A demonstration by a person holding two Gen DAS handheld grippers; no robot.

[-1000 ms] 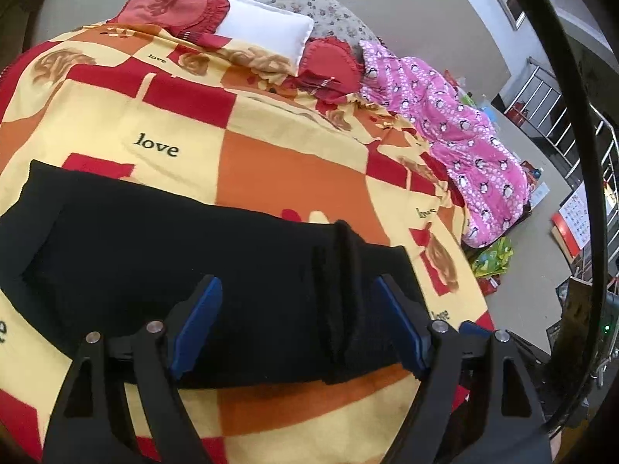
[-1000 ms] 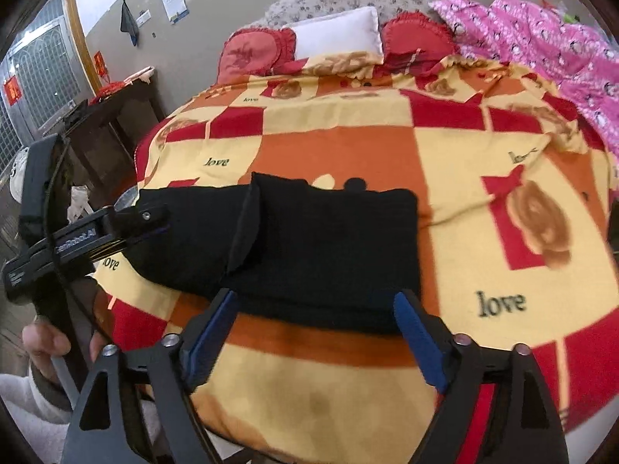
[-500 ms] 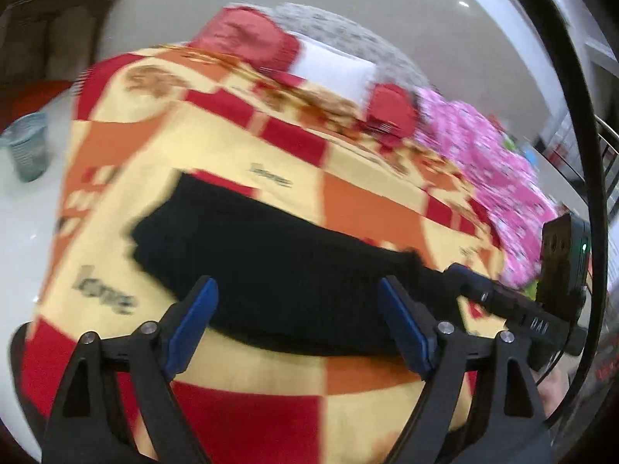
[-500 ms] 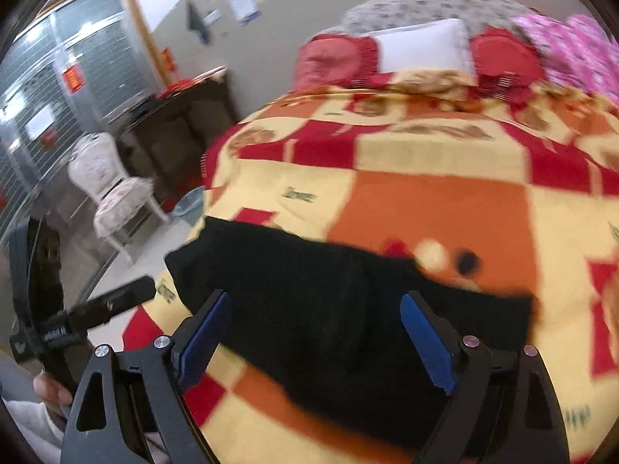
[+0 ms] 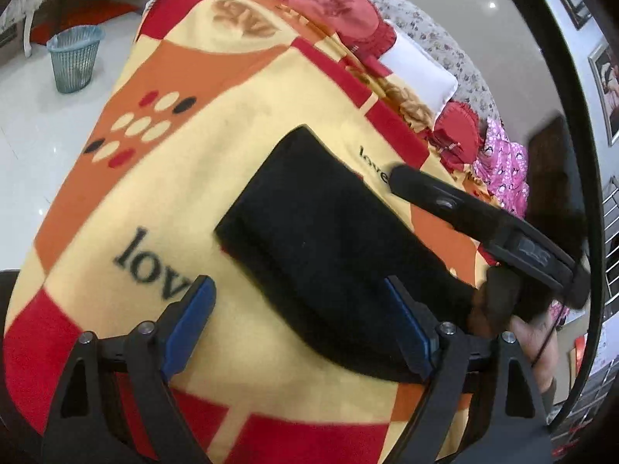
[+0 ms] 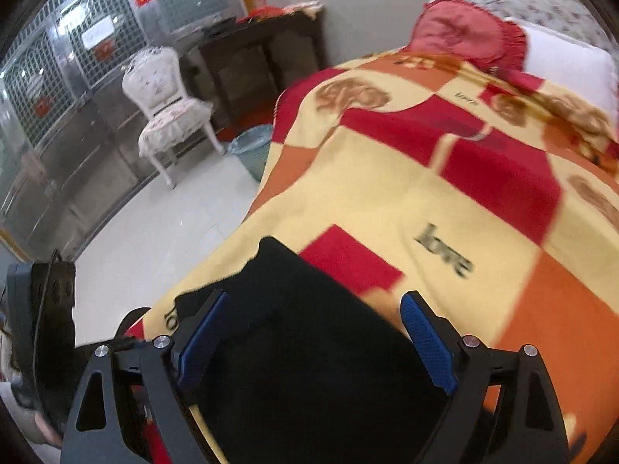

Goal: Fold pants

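The black pants [image 5: 325, 239] lie folded into a long flat rectangle on the red, orange and yellow blanket [image 5: 185, 178]. My left gripper [image 5: 301, 328] is open and empty, its blue pads straddling the near end of the pants from above. My right gripper [image 6: 313, 344] is open and empty, low over the pants [image 6: 309, 352], which fill the space between its fingers. The right gripper's black body [image 5: 483, 224] shows in the left wrist view, reaching over the pants' right edge. The left gripper's body [image 6: 38, 328] shows at the left edge of the right wrist view.
Red and white pillows [image 5: 387, 50] and a pink patterned cloth [image 5: 503, 170] lie at the bed's head. A blue waste basket [image 5: 75, 58] stands on the white floor left of the bed. A white chair [image 6: 166, 108] and a dark cabinet [image 6: 263, 62] stand near a metal grille.
Both grippers have swung left and turned, staying open. The pants now appear shorter and more compact than one second ago. The right gripper has come down closer over the pants.
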